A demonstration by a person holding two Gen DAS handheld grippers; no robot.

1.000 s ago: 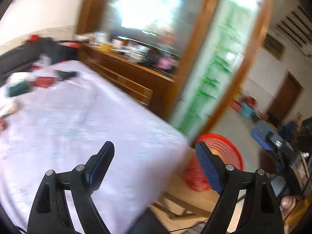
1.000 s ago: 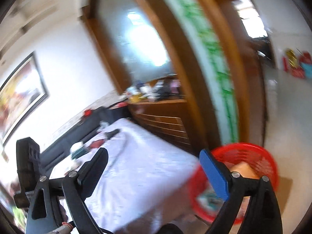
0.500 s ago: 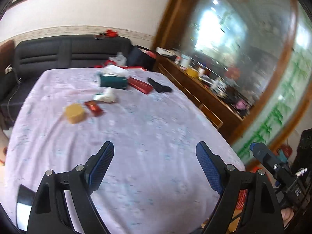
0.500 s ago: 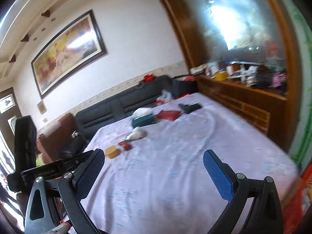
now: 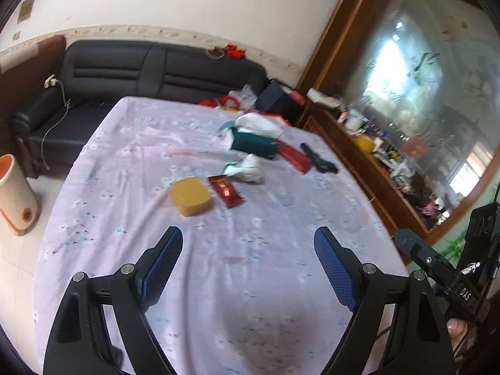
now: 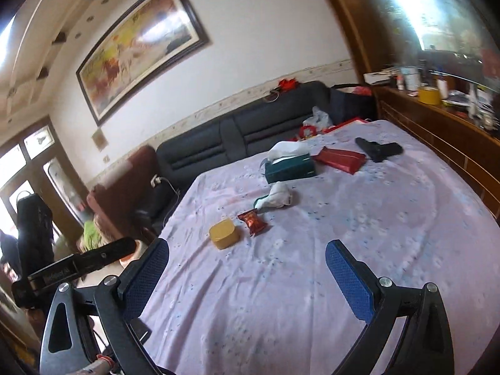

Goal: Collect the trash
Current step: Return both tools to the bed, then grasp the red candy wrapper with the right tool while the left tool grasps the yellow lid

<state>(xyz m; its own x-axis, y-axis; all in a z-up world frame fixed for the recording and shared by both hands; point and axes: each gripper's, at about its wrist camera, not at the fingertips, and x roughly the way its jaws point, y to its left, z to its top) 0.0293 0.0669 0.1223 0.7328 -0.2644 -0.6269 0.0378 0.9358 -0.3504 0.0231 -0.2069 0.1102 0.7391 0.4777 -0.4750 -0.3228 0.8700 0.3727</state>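
Your left gripper [image 5: 248, 262] stands wide with nothing between its blue pads, hovering over the near part of the table's lilac floral cloth [image 5: 131, 162]; your right gripper [image 6: 247, 270] is just as wide and just as empty, over the same cloth. Ahead of both, near the table's middle, lies a small crinkled red wrapper [image 5: 225, 190], shiny, its ends pinched, flat on the cloth. Just beside it sits a squat yellow container [image 5: 190, 195] with rounded corners, close but apart. Beyond the wrapper lies a crumpled white wad [image 5: 248, 170] with a green-edged tail. Farther back is a dark green tissue box [image 5: 253, 145] with white tissue billowing from its top, a flat red packet [image 5: 295, 157] next to it, and a black pistol-shaped object [image 5: 318, 162] nearest the wooden sideboard [image 6: 437, 131]. A black sofa [image 5: 125, 72] lines the wall behind.
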